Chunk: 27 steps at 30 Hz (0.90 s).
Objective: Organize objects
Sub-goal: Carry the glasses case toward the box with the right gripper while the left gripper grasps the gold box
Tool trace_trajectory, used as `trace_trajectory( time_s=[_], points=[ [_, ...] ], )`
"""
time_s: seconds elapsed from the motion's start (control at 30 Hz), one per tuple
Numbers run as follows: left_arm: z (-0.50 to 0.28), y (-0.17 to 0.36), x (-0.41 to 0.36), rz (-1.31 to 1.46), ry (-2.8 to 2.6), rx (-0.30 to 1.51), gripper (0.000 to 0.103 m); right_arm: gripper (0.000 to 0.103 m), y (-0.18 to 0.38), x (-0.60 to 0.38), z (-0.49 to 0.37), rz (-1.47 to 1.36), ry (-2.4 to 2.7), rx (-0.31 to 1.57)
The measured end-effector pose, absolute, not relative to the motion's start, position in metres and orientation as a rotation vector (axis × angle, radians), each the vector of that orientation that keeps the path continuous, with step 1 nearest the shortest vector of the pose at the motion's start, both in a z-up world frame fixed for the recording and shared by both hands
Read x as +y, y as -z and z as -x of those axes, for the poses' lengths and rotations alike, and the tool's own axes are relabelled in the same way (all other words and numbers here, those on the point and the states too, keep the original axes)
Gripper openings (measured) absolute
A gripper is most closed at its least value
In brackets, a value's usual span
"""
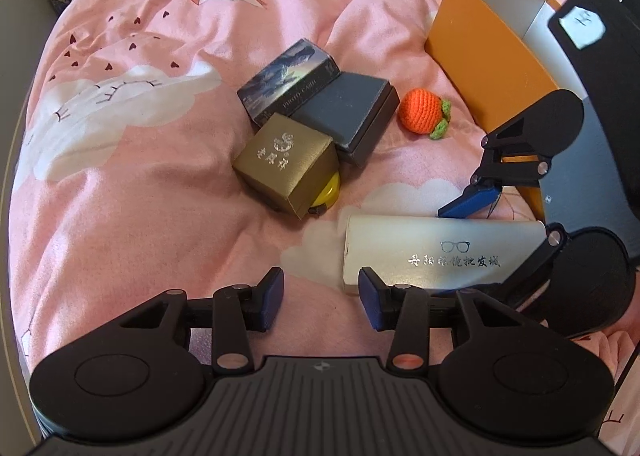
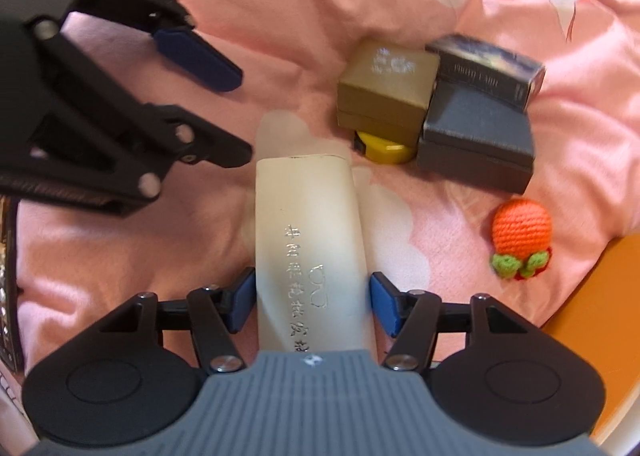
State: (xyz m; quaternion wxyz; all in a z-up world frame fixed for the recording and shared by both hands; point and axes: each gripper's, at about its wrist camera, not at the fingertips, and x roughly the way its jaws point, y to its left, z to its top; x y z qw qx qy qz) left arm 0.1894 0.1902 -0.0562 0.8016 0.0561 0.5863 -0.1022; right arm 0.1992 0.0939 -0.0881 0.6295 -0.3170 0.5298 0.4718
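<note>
A: Why is the right gripper around the case?
B: Its jaws straddle it on the quilt, not clamped, probably to grasp. Left gripper waits apart, empty.

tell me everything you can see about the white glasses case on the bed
The white glasses case is a long, rounded box, matte cream, with a silver glasses icon and Chinese lettering on top. It lies flat on the pink duvet, closed. The right gripper straddles one end, pads beside its sides; a firm grip can't be confirmed.
</note>
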Motion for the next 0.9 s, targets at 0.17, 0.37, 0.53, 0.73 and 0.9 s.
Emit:
trace_trajectory(
  time_s=[0.17,0.37,0.53,0.73,0.9],
  points=[
    [-0.192,0.038,0.199,-0.057,0.194,1.207,0.051,0.062,0.057,0.09,-0.197,0.744,-1.091,1.099],
    [-0.199,0.009,0.216,0.047,0.158,1.13,0.06,0.062,0.008,0.079,-0.201,0.777,-1.064,0.952],
    [-0.212,0.0,0.217,0.077,0.13,1.109,0.066,0.062,-0.029,0.061,-0.21,0.815,-1.014,0.846],
    [-0.232,0.025,0.219,0.198,0.033,1.146,0.07,0.062,-0.04,0.019,-0.227,0.864,-0.905,0.822],
    [-0.252,0.048,0.218,0.278,-0.066,1.157,0.082,0.062,-0.014,-0.026,-0.241,0.914,-0.834,0.884]
  ],
)
